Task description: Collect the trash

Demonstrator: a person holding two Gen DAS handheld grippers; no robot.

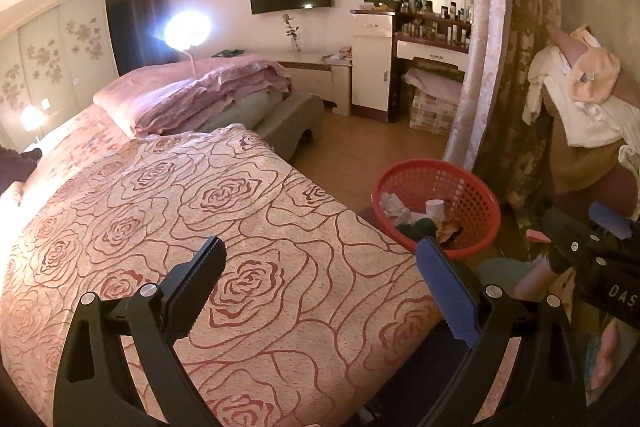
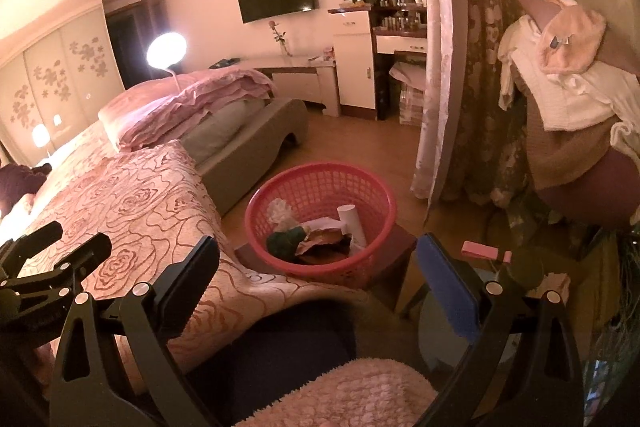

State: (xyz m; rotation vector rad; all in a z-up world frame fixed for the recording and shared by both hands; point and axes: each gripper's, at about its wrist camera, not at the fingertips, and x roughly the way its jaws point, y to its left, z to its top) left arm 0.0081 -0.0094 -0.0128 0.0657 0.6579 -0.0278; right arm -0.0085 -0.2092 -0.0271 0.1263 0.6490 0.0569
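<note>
Trash sits in the red basket right of the bed. Left gripper wide over the bed, empty. Right gripper wide near the basket, empty.

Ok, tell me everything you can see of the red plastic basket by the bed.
The round red plastic mesh basket has latticed walls and a solid rim, and it flares wider toward the top. It stands upright on a low dark wooden stand on the floor, close beside the rose-patterned bed cover. Inside lie crumpled white tissue, a white tube, brown paper and something dark green. Neither gripper touches it.
</note>
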